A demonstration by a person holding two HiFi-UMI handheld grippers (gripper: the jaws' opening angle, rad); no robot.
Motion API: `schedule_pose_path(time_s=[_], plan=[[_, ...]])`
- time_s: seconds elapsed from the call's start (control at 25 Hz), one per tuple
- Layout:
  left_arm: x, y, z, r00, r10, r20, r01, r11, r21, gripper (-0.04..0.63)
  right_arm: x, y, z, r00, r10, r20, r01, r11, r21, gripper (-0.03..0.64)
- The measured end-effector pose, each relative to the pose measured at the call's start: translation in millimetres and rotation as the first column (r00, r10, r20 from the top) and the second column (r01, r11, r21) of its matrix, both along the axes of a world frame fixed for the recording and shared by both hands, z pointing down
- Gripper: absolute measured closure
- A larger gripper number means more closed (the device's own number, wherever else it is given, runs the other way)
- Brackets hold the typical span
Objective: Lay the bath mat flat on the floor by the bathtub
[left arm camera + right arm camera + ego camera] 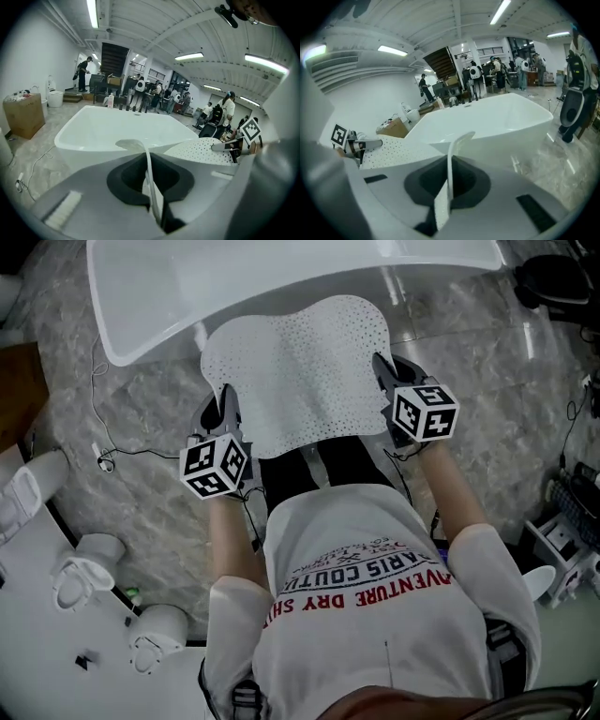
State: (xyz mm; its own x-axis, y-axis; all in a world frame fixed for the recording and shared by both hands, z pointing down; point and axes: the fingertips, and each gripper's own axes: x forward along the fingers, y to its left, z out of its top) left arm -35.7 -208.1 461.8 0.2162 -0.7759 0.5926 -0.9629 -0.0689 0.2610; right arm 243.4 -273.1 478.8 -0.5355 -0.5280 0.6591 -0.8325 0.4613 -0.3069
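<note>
A white perforated bath mat [295,371] hangs stretched between my two grippers, held above the marble floor in front of the white bathtub [187,287]. My left gripper [228,397] is shut on the mat's left edge. My right gripper [380,364] is shut on its right edge. In the left gripper view a thin fold of mat [151,183] is pinched between the jaws, and the rest of the sheet [201,150] spreads to the right before the tub [103,131]. The right gripper view shows the same pinch [449,178], with the sheet [398,147] to the left and the tub [487,117] ahead.
A cable [103,460] trails over the floor at the left. White fixtures [80,568] stand at the lower left, and a cardboard box [23,115] sits left of the tub. Black gear [553,282] is at the upper right. Several people stand far behind the tub.
</note>
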Motion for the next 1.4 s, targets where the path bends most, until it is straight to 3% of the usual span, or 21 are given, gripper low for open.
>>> schedule_pose_path(time_s=[0.36, 1.0, 1.4], plan=[[3, 18, 114, 1.0, -0.024, 0.004, 0.024, 0.997, -0.074, 0.578, 6, 5, 108, 0.999, -0.029, -0.044, 0.029, 1.0, -0.008, 0.604], [-36, 19, 400, 0.999, -0.045, 0.004, 0.045, 0.997, -0.065, 0.578, 0, -21, 376, 0.996, 0.002, -0.085, 0.002, 0.999, 0.044, 0.604], [-52, -8, 539, 0.998, -0.064, -0.02, 0.064, 0.998, -0.024, 0.578, 2, -57, 500, 0.99, -0.028, -0.136, 0.039, 0.996, 0.085, 0.604]])
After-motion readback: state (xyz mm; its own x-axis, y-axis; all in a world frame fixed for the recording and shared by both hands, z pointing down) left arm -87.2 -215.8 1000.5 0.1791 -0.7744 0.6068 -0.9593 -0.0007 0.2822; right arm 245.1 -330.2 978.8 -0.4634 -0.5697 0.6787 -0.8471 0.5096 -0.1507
